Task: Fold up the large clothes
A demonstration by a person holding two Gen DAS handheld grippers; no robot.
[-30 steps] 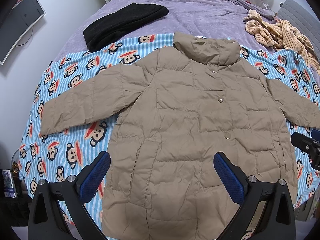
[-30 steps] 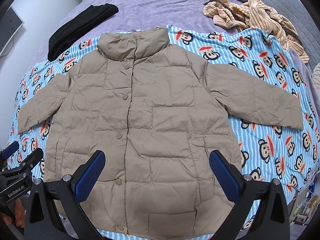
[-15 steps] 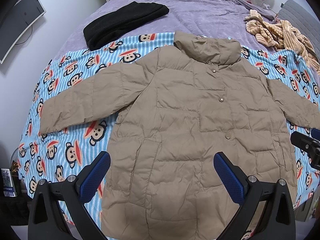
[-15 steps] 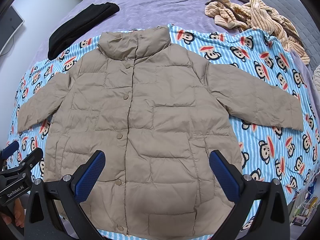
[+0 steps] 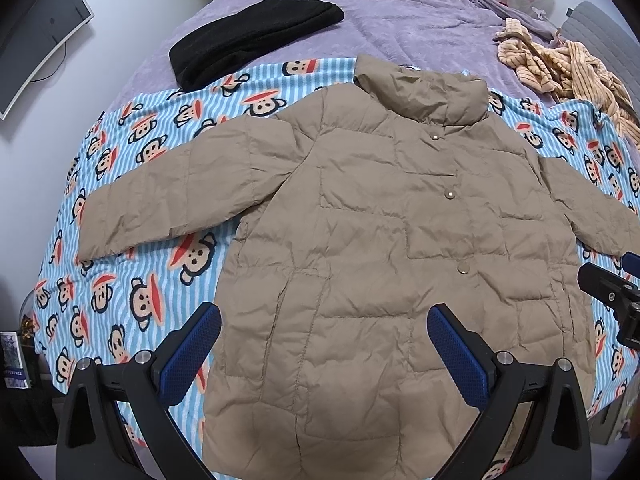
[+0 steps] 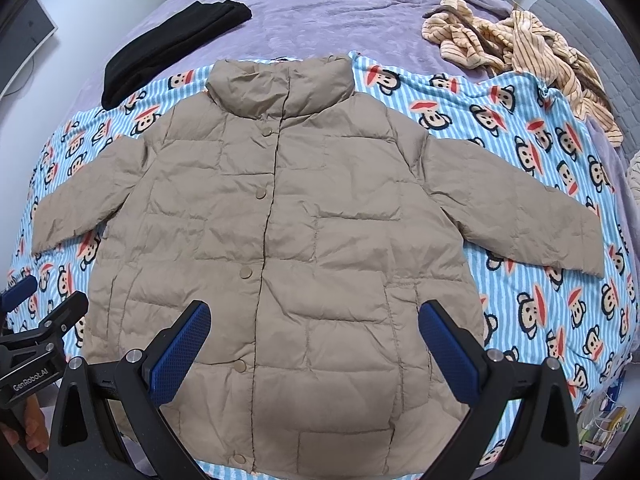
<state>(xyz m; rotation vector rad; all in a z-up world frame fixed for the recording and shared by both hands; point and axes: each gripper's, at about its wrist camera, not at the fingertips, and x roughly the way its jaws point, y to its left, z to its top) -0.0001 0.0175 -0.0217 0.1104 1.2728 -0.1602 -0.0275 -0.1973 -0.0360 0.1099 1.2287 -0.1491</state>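
Nearest: left tool (image 5: 324, 356), blue pads spread wide apart, empty, hovering over the near hem of the jacket; right tool (image 6: 314, 354), likewise wide apart and empty, over the hem a little further right. Item in hand: tan quilted jacket (image 6: 280, 240), front up, snapped shut, laid flat on a monkey-print blanket (image 6: 540, 300) on the bed (image 6: 320, 12), collar at the far end. Left sleeve (image 5: 168, 204) and right sleeve (image 6: 520, 216) both lie spread outward, so no fold appears made. Recommended handling: take each sleeve near its cuff, pinch deep enough to catch the puffy layers, carry it inward across the chest and lay it flat before doubling the body from hem to collar; padding is likely to spring back, so press each fold. Far: black garment (image 5: 248, 48), far left; striped tan garment (image 6: 520, 48), far right, both clear of the jacket.
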